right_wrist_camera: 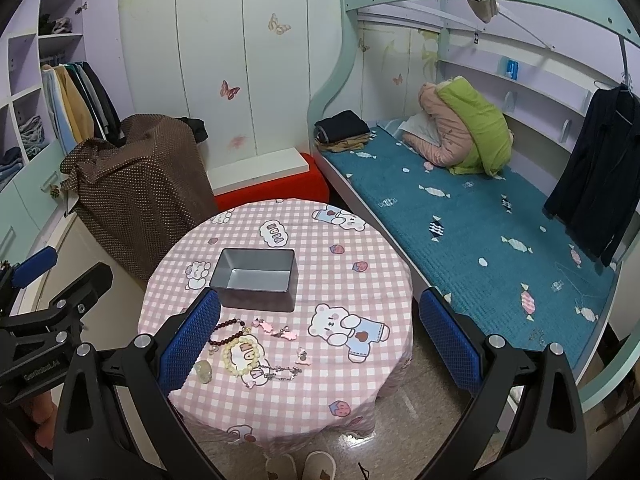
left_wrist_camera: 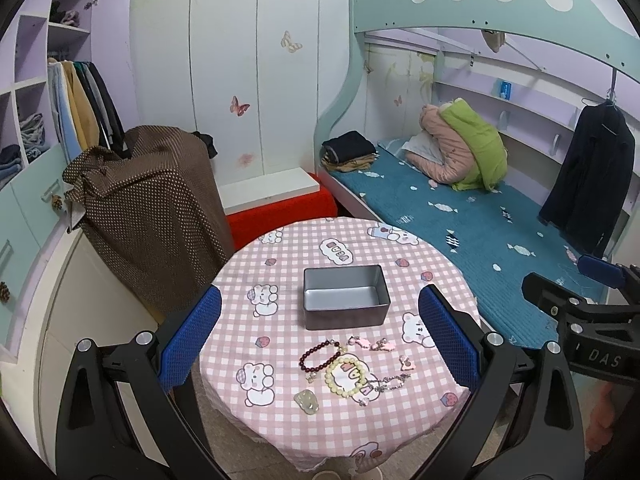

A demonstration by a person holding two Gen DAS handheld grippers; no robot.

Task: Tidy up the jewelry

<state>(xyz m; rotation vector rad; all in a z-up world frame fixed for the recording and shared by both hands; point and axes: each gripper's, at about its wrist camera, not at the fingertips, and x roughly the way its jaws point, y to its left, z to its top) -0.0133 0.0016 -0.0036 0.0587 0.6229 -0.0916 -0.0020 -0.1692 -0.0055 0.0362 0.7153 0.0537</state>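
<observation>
An empty grey metal tin (left_wrist_camera: pixel 346 297) (right_wrist_camera: pixel 255 279) stands mid-table on a round table with a pink checked cloth (left_wrist_camera: pixel 280 276) (right_wrist_camera: pixel 360 248). In front of it lie a dark red bead bracelet (left_wrist_camera: pixel 319 356) (right_wrist_camera: pixel 229 330), a cream bead bracelet (left_wrist_camera: pixel 347 373) (right_wrist_camera: pixel 241 355), pink clips (left_wrist_camera: pixel 372 343) (right_wrist_camera: pixel 276 330), a silver chain (left_wrist_camera: pixel 390 382) (right_wrist_camera: pixel 280 372) and a pale jade pendant (left_wrist_camera: pixel 306 400) (right_wrist_camera: pixel 203 371). My left gripper (left_wrist_camera: pixel 320 336) is open and empty above the jewelry. My right gripper (right_wrist_camera: pixel 320 332) is open and empty above the table's right part.
A bed with a teal mattress (left_wrist_camera: pixel 500 236) (right_wrist_camera: pixel 480 216) runs along the right. A brown dotted cloth over furniture (left_wrist_camera: pixel 152 216) (right_wrist_camera: pixel 136 184) stands left of the table. A red stool (left_wrist_camera: pixel 280 216) sits behind it. Slippers (right_wrist_camera: pixel 300 466) show on the floor.
</observation>
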